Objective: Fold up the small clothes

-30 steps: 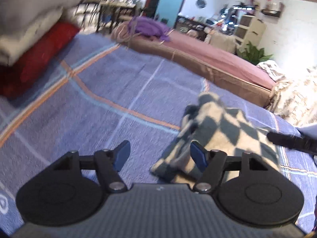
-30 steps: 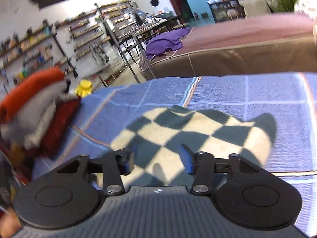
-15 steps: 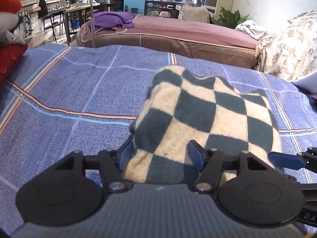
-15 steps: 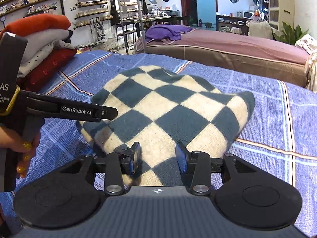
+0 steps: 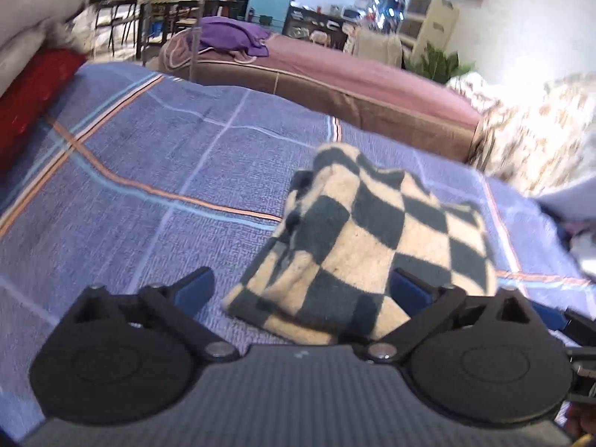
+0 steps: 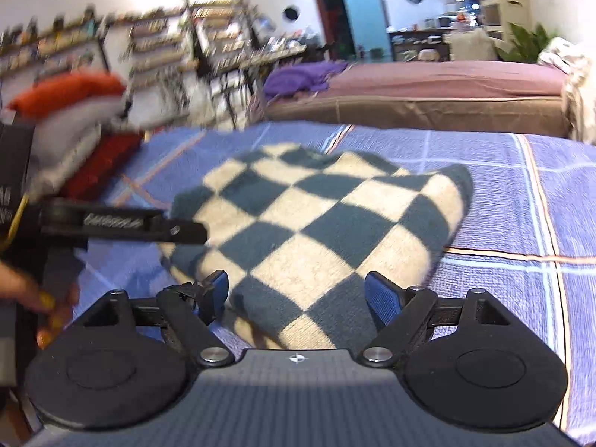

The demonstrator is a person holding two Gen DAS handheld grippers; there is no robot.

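Left wrist view: left claw (image 5: 298, 290) spread wide, holding nothing, near edge of checkered cloth (image 5: 372, 246) lying between its fingers, blue pad of one finger (image 5: 193, 290) over bare bedspread (image 5: 149, 171). Cloth bunched and layered at its left side, resting flat on the bedspread, well apart from the stack of folded clothes (image 5: 33, 74) at far left. Right wrist view: right claw (image 6: 296, 294) likewise wide and empty, straddling the near hem of the cloth (image 6: 316, 223); left claw's arm (image 6: 123, 223) reaching in from the left, just beside the cloth's left edge. Cloth already doubled over, by the look of it; a fold seemingly just laid down, or the next grasp about to be lined up. Next move probably calls for closing both claws on the near edge and carrying it over evenly, without dragging the lower layers.
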